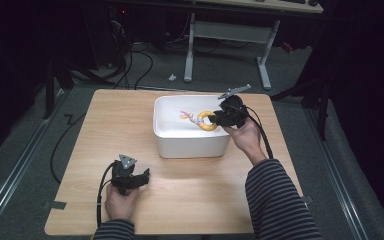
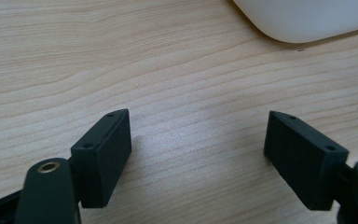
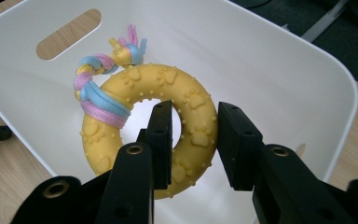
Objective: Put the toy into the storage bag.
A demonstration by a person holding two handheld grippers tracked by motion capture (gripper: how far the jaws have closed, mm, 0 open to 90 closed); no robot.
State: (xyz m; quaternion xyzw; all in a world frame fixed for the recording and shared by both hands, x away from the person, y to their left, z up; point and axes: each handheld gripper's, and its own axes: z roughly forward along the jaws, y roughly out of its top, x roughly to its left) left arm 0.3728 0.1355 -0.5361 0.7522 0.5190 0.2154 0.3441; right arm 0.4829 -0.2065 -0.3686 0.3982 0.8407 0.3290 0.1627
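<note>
Right of centre in the high view: right gripper (image 1: 219,118) over the white tub (image 1: 166,131), clamped on a yellow ring toy (image 1: 206,121). In the right gripper view, centre frame: jaws closed on the right side of the ring toy (image 3: 135,88), one jaw through the hole, the other against the outer edge, so the ring's band sits pinched between the pads. Paw prints and small bumps on the ring; a pink, blue and yellow braided cord (image 3: 95,91) knotted around its upper left. Ring inside the tub (image 3: 270,60), apparently just clear of the bottom, with a slot handle at upper left of the frame.

Lower left of the high view: left gripper (image 1: 139,179) low over the wooden table (image 1: 110,125), well apart from the tub. In the left gripper view: jaws wide apart, nothing between them, bare table (image 2: 177,84) beneath, a tub corner (image 2: 303,18) at upper right.
</note>
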